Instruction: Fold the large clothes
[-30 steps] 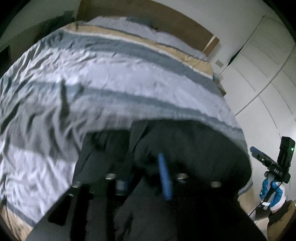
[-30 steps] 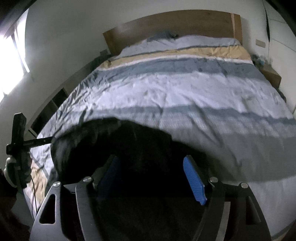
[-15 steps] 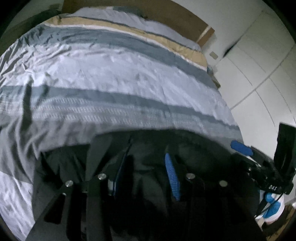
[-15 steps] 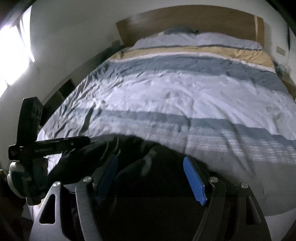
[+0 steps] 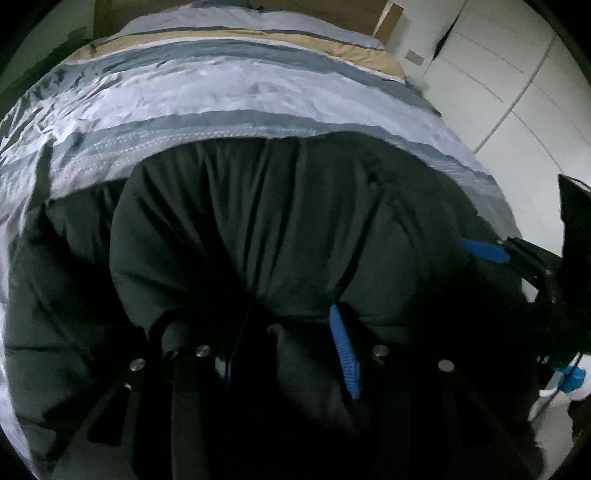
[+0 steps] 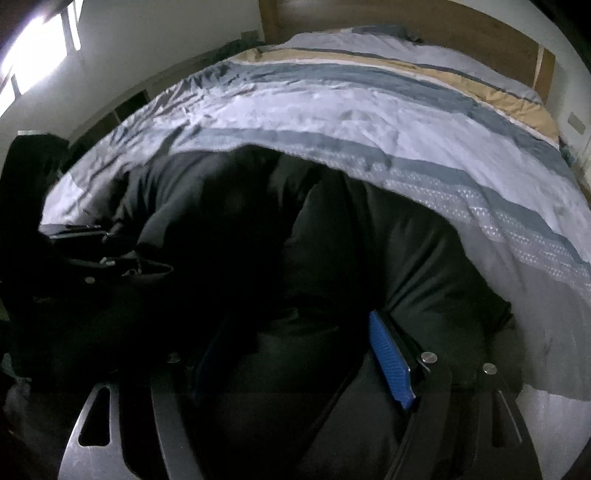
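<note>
A large black padded jacket (image 5: 280, 229) lies spread over the near end of the striped bed; it also fills the lower right wrist view (image 6: 369, 266). My left gripper (image 5: 280, 332) is shut on a fold of the jacket's near edge, which bunches between the blue pads (image 5: 343, 350). My right gripper (image 6: 295, 350) holds jacket fabric between its jaws, with one blue pad (image 6: 389, 358) showing. Each gripper shows at the edge of the other's view: the right one (image 5: 484, 251), the left one (image 6: 77, 236).
The bed has a grey, white and tan striped cover (image 5: 229, 88) and a wooden headboard (image 6: 443, 26). White wardrobe doors (image 5: 517, 74) stand to the right. A bright window (image 6: 40, 48) and low shelves (image 6: 125, 107) are to the left.
The jacket has been carried forward and laid farther onto the bed, now covering more of the cover. Both grippers have moved lower and closer to the mattress, still holding it.
</note>
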Demonstrator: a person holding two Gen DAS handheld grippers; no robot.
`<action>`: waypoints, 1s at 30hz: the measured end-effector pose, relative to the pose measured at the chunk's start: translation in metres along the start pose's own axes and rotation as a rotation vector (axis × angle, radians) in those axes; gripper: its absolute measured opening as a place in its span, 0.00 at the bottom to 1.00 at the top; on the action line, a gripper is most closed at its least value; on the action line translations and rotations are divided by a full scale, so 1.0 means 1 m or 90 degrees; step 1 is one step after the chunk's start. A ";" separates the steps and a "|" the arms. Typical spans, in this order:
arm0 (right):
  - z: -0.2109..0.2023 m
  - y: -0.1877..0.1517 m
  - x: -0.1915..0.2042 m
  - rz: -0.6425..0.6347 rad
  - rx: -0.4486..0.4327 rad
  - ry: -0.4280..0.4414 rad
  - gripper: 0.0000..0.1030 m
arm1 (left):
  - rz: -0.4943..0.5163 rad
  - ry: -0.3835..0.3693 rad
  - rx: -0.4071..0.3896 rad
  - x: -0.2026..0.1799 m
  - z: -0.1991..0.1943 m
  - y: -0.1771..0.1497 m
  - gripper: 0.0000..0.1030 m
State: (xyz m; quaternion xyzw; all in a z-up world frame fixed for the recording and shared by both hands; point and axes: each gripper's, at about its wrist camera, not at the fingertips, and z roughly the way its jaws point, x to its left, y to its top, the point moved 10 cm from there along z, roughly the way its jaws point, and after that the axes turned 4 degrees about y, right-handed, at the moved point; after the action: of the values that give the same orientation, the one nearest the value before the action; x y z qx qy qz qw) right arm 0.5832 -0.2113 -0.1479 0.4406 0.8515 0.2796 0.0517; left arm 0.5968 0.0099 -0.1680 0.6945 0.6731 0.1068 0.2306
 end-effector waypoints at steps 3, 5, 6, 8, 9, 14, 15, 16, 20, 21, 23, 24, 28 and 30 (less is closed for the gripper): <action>0.011 -0.006 -0.002 -0.002 -0.001 -0.011 0.74 | 0.015 0.025 -0.016 -0.001 0.007 -0.004 0.40; 0.017 -0.009 -0.002 -0.004 -0.002 -0.015 0.75 | 0.018 0.030 -0.023 -0.001 0.011 -0.007 0.40; 0.020 -0.011 -0.003 -0.003 -0.003 -0.016 0.75 | 0.018 0.030 -0.026 0.000 0.012 -0.009 0.40; 0.025 -0.013 -0.003 -0.003 -0.006 -0.016 0.75 | 0.017 0.028 -0.030 0.001 0.016 -0.011 0.40; 0.027 -0.014 -0.004 -0.002 -0.008 -0.018 0.75 | 0.017 0.027 -0.032 0.001 0.018 -0.012 0.40; 0.038 -0.017 -0.006 -0.005 -0.016 -0.028 0.75 | 0.021 0.025 -0.044 0.003 0.025 -0.014 0.39; 0.040 -0.018 -0.006 -0.005 -0.018 -0.029 0.75 | 0.022 0.026 -0.046 0.003 0.027 -0.014 0.39; 0.042 -0.018 -0.006 -0.004 -0.020 -0.029 0.75 | 0.023 0.026 -0.049 0.003 0.027 -0.015 0.39; 0.047 -0.018 -0.007 -0.003 -0.025 -0.030 0.75 | 0.025 0.028 -0.056 0.003 0.030 -0.017 0.39; 0.048 -0.018 -0.007 -0.003 -0.026 -0.031 0.75 | 0.025 0.029 -0.057 0.003 0.030 -0.017 0.39; 0.049 -0.018 -0.007 -0.004 -0.027 -0.033 0.75 | 0.027 0.031 -0.059 0.002 0.031 -0.017 0.39; 0.049 -0.018 -0.006 -0.006 -0.026 -0.035 0.75 | 0.028 0.033 -0.058 0.002 0.030 -0.017 0.39; 0.045 -0.018 -0.006 -0.018 -0.012 -0.049 0.75 | 0.040 0.048 -0.050 -0.001 0.021 -0.015 0.40; 0.038 -0.018 -0.004 -0.026 0.003 -0.057 0.75 | 0.045 0.050 -0.039 -0.002 0.011 -0.016 0.40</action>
State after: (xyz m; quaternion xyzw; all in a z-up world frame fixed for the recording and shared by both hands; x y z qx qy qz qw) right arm 0.5854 -0.2065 -0.1902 0.4354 0.8578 0.2562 0.0946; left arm 0.5874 0.0061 -0.1846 0.7060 0.6529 0.1625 0.2213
